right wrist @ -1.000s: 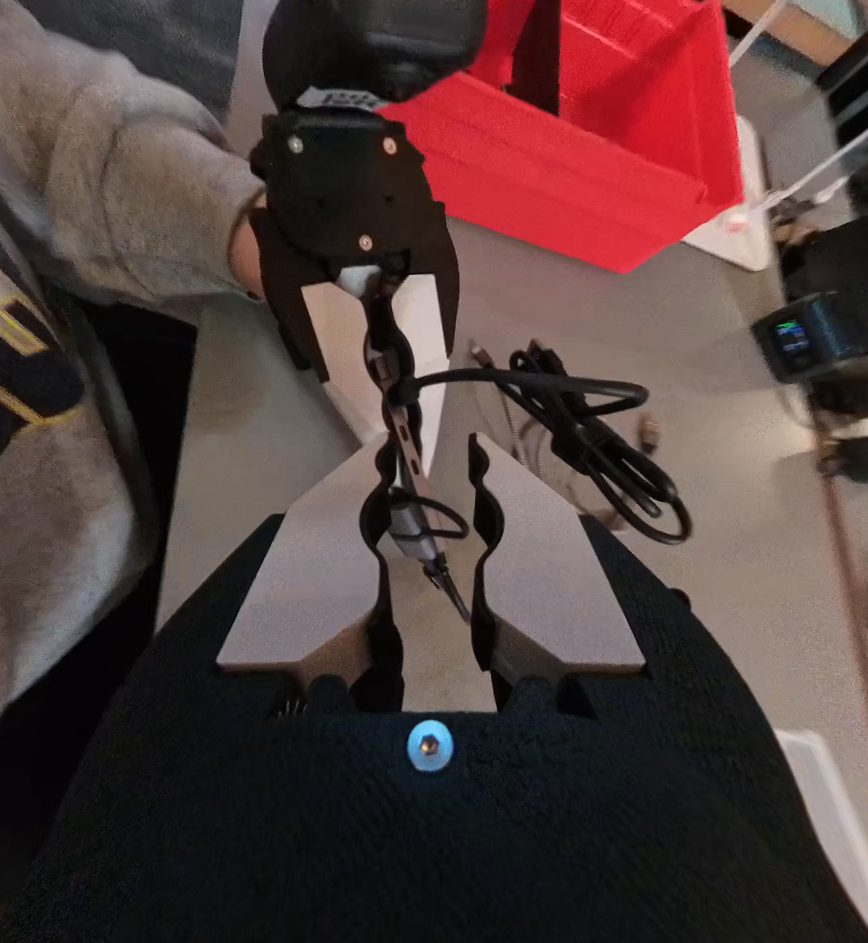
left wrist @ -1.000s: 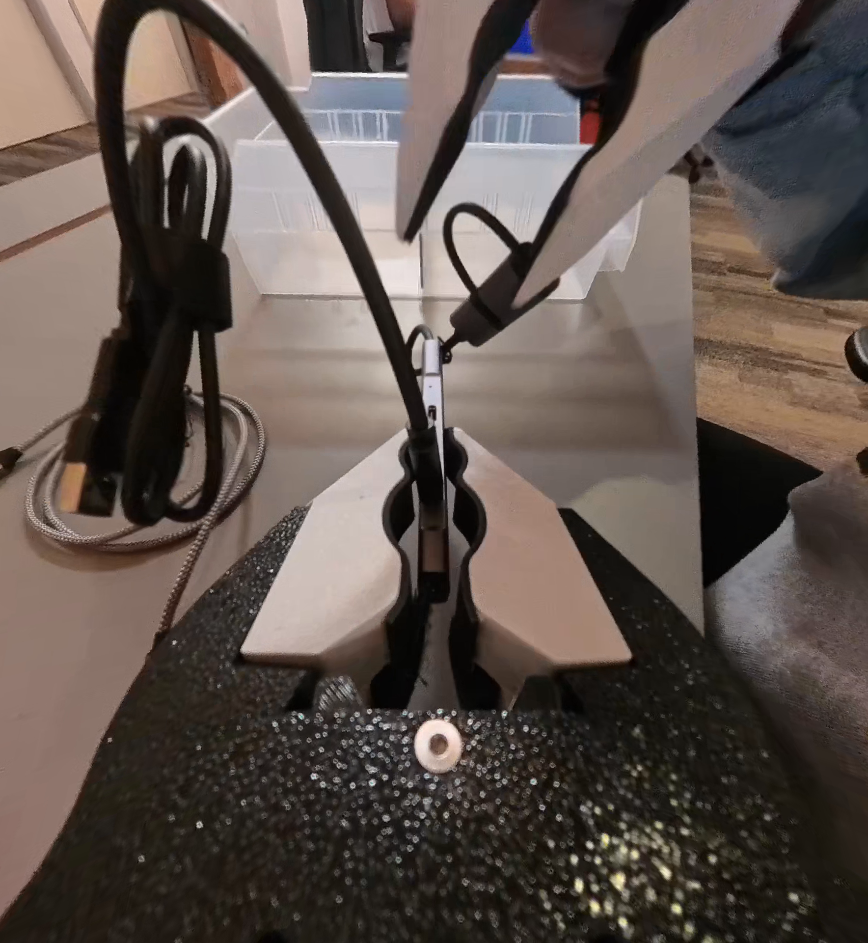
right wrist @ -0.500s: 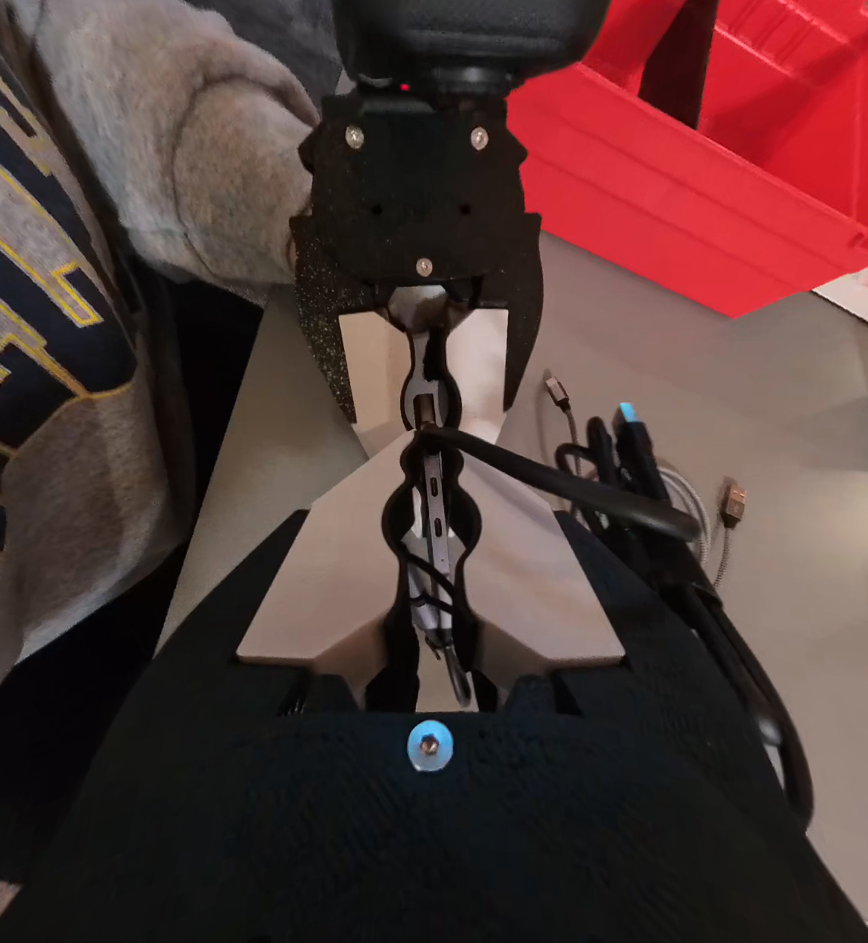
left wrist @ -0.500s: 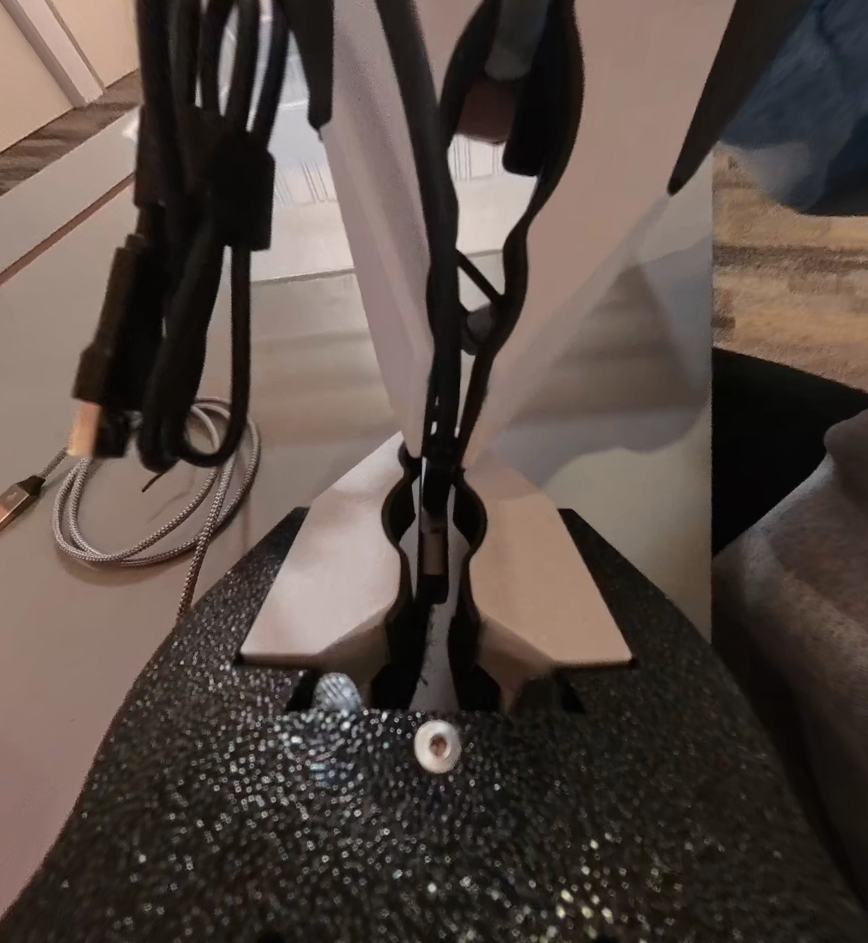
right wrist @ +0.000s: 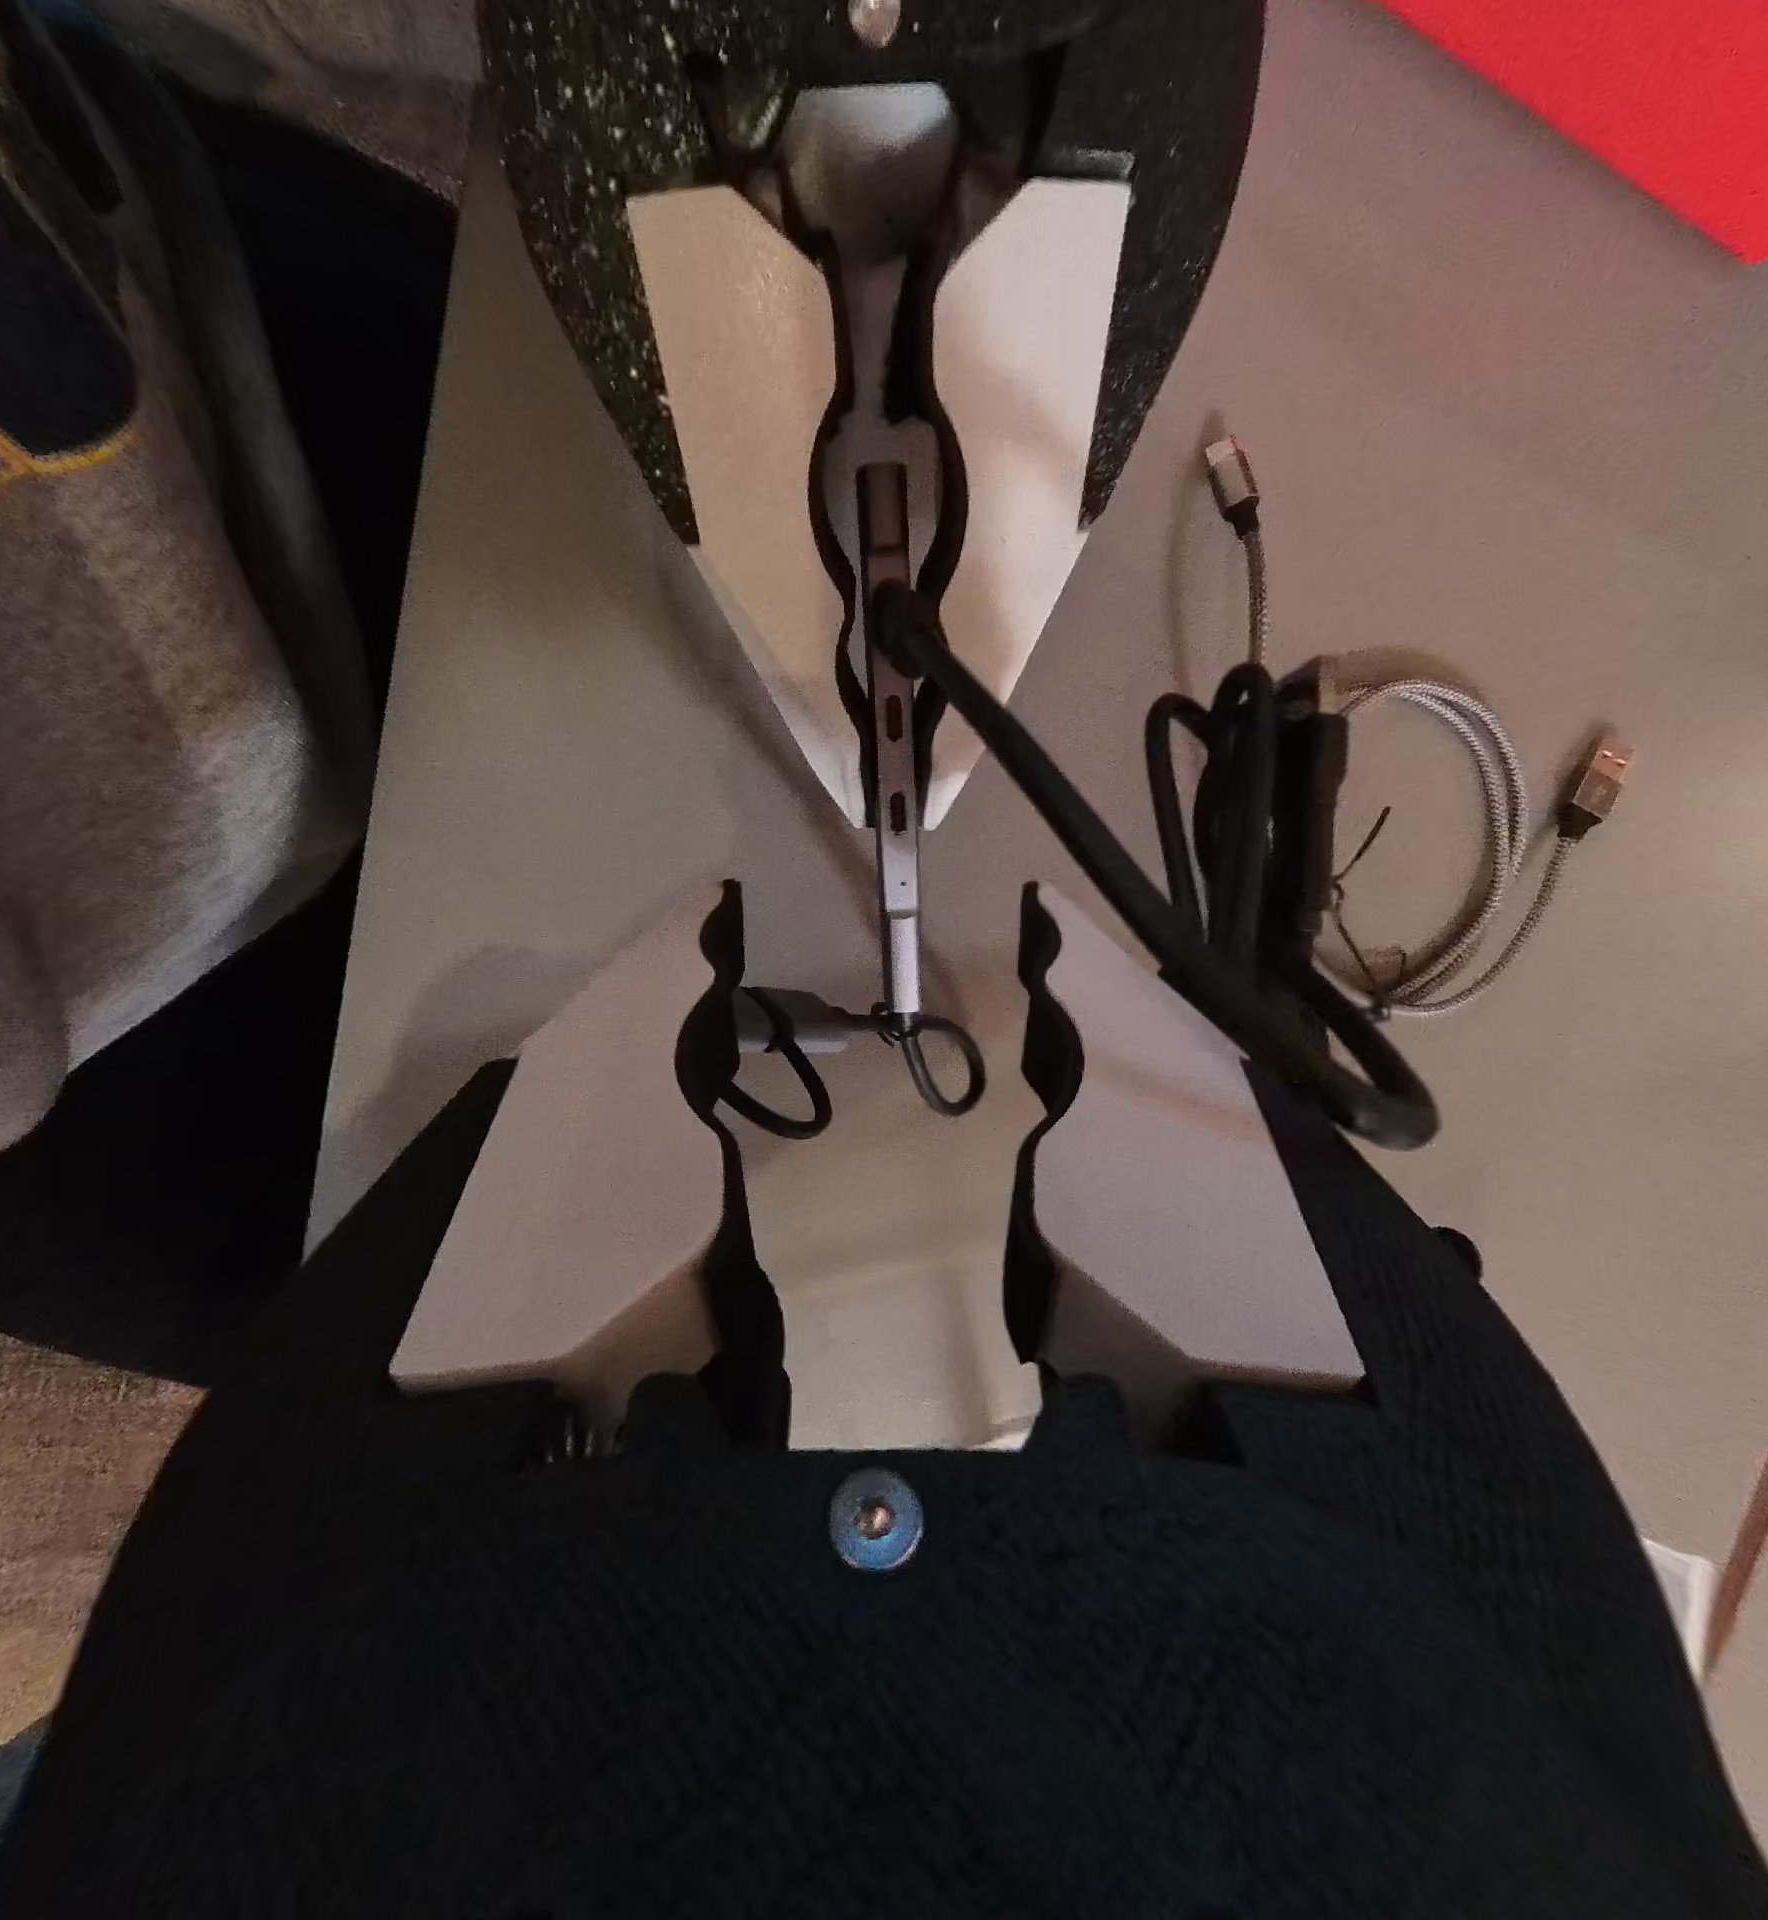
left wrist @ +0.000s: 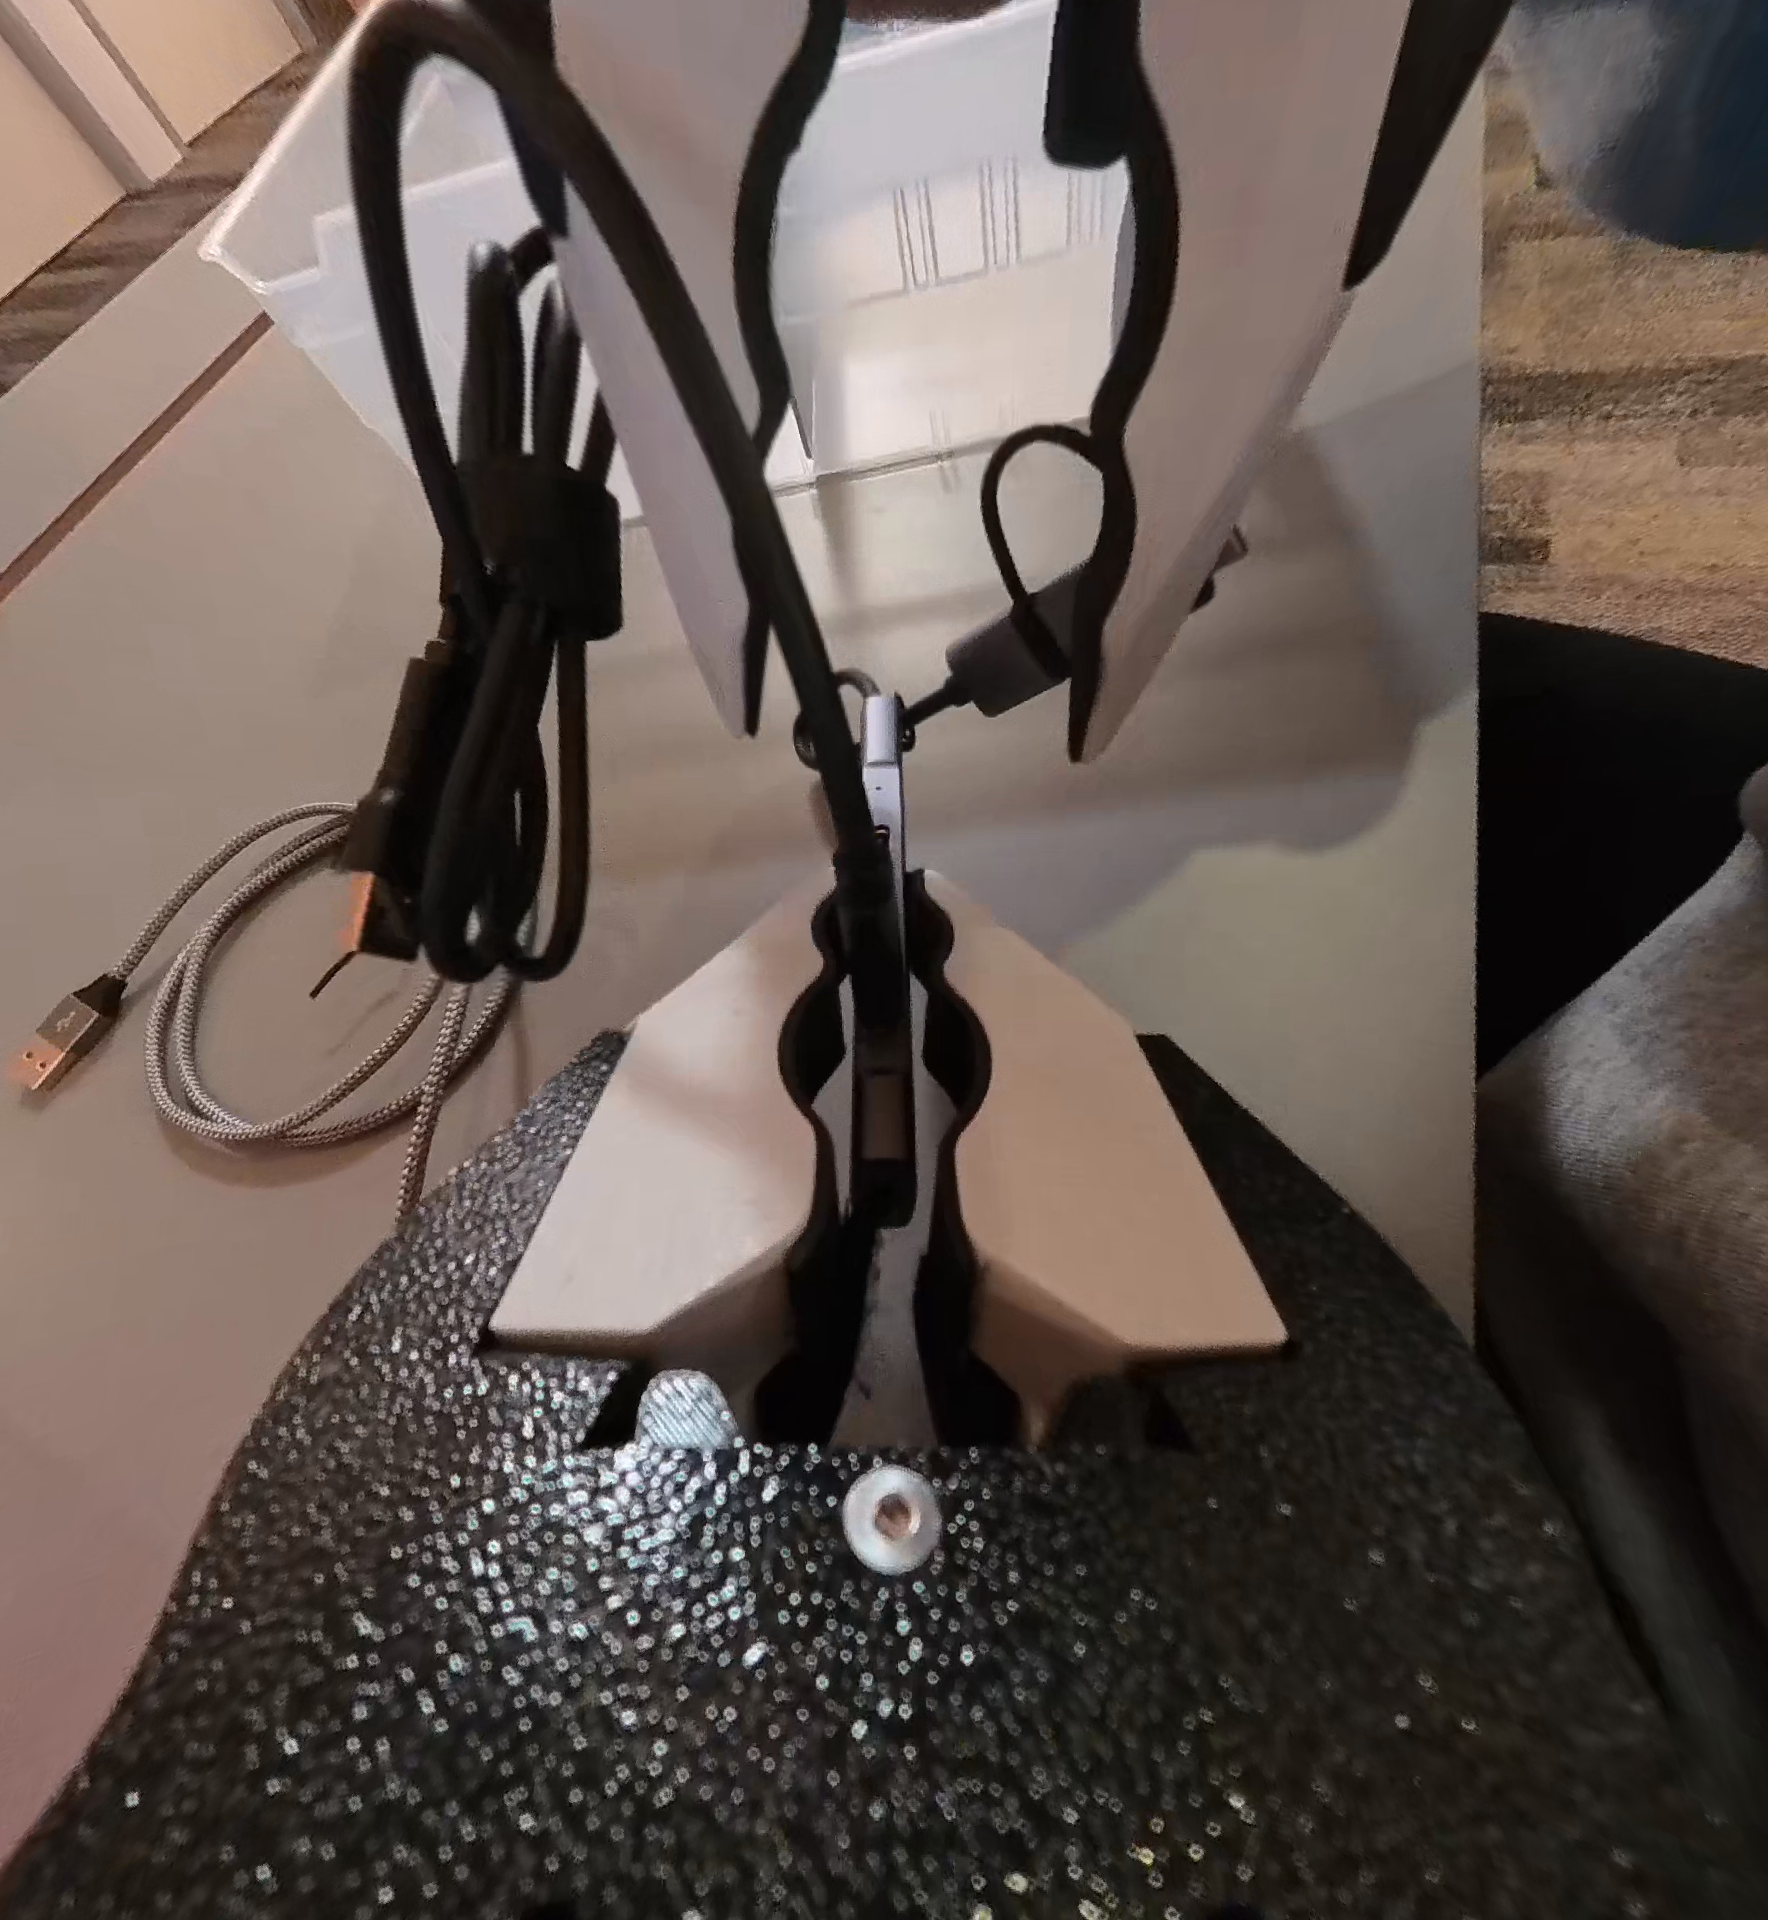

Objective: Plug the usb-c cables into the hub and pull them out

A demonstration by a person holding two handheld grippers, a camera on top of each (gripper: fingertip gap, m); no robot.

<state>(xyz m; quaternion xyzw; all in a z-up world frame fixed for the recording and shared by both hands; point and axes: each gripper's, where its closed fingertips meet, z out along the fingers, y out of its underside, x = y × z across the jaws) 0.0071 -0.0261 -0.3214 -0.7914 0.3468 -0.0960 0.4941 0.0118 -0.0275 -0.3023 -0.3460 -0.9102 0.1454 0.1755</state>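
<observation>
Left wrist view

Left gripper (left wrist: 875,883): fingers clamped on the hub (left wrist: 885,977), which sits edge-on between them and pokes out past the tips. Same hold as half a second ago, nothing slipped.

Black cable (left wrist: 714,416): looks plugged into the hub's side right at the fingertips. It arcs up and over to the left, and its strapped bundle (left wrist: 506,727) hangs in the air over the table (left wrist: 184,644).

Right gripper (left wrist: 911,727): half a second ago its white fingers were pinched in tight at the hub's far end. Now they're spread wide and it's backed off a bit.

Hub's own plug (left wrist: 1015,665): the short tail lead with its grey plug dangles loose, touching or just beside the inside of one of those fingers. Can't tell which.

Braided cable (left wrist: 267,1039): coiled on the table, untouched.

Right wrist view

Right gripper (right wrist: 875,904): fingers well apart, gripping nothing. The hub's tip (right wrist: 901,935) sits in the open gap, and the little plug (right wrist: 786,1023) lies next to one finger.

Left gripper (right wrist: 895,810): seen head-on, closed on the hub.

Black cable (right wrist: 1046,800): runs off the hub towards the bundle on the right.

What it means: my guess is the plug-in push on this cable just finished and the right hand let go. Next up is probably regrabbing the black plug to pull it out, or going for the braided one.
</observation>
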